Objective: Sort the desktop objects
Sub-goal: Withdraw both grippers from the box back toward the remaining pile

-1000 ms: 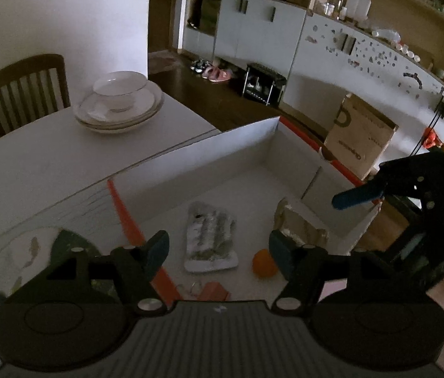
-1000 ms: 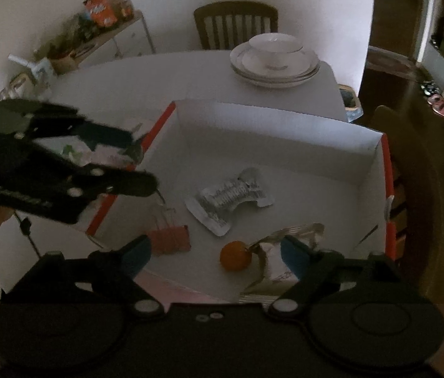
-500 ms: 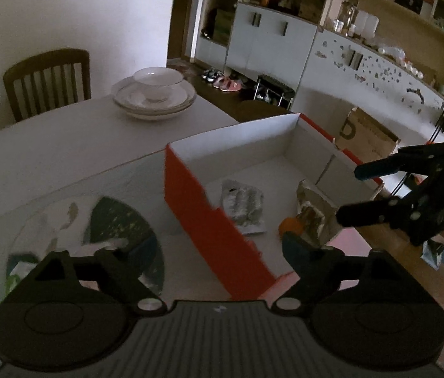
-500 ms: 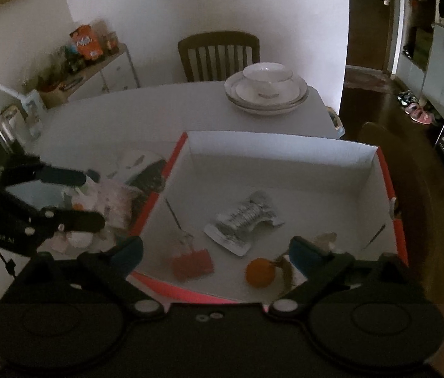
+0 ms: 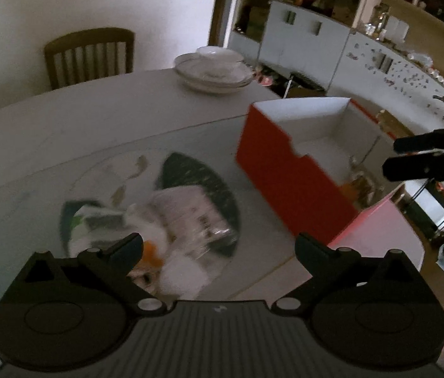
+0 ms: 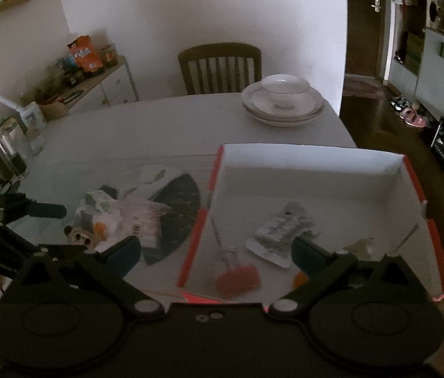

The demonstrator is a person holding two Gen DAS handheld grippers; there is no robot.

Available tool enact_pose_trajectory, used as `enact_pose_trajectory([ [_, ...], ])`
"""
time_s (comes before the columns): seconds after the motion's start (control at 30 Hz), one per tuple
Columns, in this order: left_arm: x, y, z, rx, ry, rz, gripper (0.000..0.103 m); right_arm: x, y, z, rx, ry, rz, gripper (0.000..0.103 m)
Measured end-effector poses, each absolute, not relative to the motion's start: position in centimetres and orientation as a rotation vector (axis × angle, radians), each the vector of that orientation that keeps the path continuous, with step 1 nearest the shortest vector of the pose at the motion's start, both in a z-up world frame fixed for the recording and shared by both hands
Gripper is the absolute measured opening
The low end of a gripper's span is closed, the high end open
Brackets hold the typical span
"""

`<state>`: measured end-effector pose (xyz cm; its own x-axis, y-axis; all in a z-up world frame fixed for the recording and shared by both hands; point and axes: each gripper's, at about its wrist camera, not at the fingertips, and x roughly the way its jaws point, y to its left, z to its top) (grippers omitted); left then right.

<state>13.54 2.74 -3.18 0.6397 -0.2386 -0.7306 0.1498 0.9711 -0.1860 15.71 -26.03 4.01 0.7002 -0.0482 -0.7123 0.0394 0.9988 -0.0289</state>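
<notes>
Two hand-held grippers hover over a dim white worktop point(image 6: 165, 119) where a red-sided, white-lined cardboard box point(image 6: 316, 163) sits beside a heap of loose desktop clutter. The left gripper point(image 5: 219, 245) hangs above that heap, its jaws spread wide with nothing between them after just having been opening; directly beneath lie a pale plastic packet point(image 5: 190, 208), a crumpled green-and-white wrapper point(image 5: 96, 217) and a small orange object point(image 5: 149, 252), all resting on a round glass mat with a dark fan-shaped pattern point(image 5: 203, 182). The picture there is blurred, so finer detail of the heap cannot be told.

The right gripper point(image 6: 215, 252) hovers at the near left edge of the box, its jaws likewise released and empty, having just been opening. Inside the box lie a silver foil blister pack point(image 6: 281, 230) near the middle, a pink binder clip point(image 6: 237, 277) by the near wall, a thin stick-like item point(image 6: 215, 230) along the left wall, an orange ball point(image 6: 300, 278) partly hidden behind the right finger, and a crumpled brownish wrapper point(image 6: 360, 245) toward the right wall.

In the right wrist view a small panda-faced item point(image 6: 78, 234) shows at the edge of the heap. At the far end of the worktop a white bowl sits on stacked plates point(image 6: 281, 104), with a wooden chair point(image 6: 219, 66) behind.
</notes>
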Motion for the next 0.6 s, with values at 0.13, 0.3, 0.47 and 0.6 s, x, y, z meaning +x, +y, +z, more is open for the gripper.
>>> enact_pose_trajectory([
  [0.13, 12.9, 4.7, -4.0, -0.115, 0.861, -0.202, 0.103, 16.5, -24.2, 3.5, -0.018, 0.794, -0.038, 0.102],
  [0.3, 12.6, 6.3, -5.0, -0.111, 0.886, -0.198, 0.103, 17.5, -22.0, 2.9, -0.024, 0.797, -0.018, 0.102],
  [0.47, 12.2, 7.6, -5.8, -0.092, 0.892, -0.194, 0.103, 18.8, -19.9, 2.1, -0.042, 0.805, 0.013, 0.102],
  [0.6, 12.3, 8.4, -6.5, -0.083, 0.902, -0.204, 0.103, 20.0, -18.4, 1.4, -0.058, 0.812, 0.033, 0.102],
])
